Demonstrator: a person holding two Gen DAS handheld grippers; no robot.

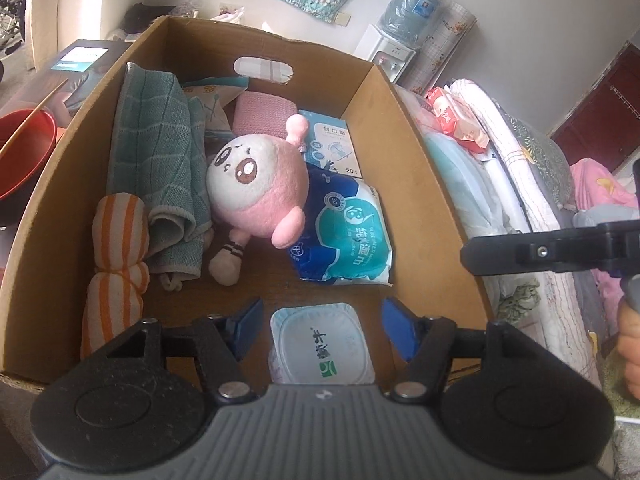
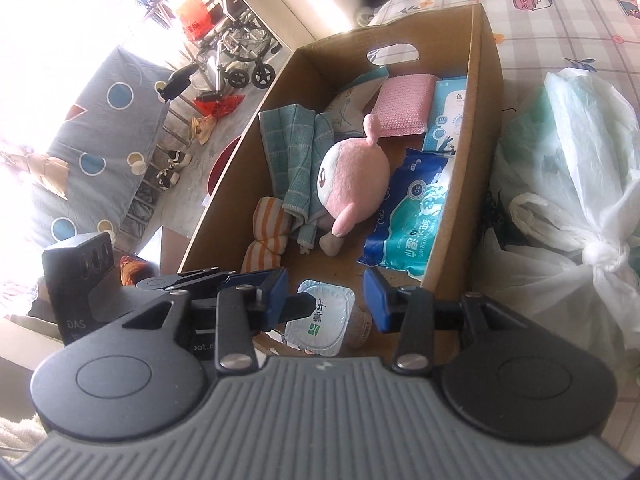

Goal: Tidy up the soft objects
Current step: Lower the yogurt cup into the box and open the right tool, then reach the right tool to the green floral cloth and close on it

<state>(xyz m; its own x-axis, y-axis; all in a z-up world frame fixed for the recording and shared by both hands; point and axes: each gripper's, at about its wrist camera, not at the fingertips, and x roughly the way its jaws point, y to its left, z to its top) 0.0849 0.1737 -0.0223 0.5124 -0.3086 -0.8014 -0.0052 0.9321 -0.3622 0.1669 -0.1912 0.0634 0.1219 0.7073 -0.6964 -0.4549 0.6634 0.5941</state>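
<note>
An open cardboard box (image 1: 400, 140) holds a pink plush doll (image 1: 256, 188), a folded teal towel (image 1: 152, 152), an orange-striped cloth roll (image 1: 116, 248), a pink cloth (image 1: 260, 114) and a blue pack of wet wipes (image 1: 348, 232). At the box's near end, a sealed yogurt cup (image 1: 322, 348) sits between the blue pads of my left gripper (image 1: 324, 330). A small gap shows on each side, so this gripper is open. My right gripper (image 2: 326, 302) hangs open above the cup (image 2: 320, 316) with nothing in its grip. In the left wrist view one of its fingers (image 1: 520, 252) reaches in beside the box's right wall.
A red basin (image 1: 24, 152) stands left of the box. Bedding and quilts (image 1: 512, 168) are piled along its right side. Tied white plastic bags (image 2: 560, 200) lie against the box wall (image 2: 484, 120). A water dispenser (image 1: 404, 20) stands at the back wall. A hand (image 1: 630, 344) shows at the right edge.
</note>
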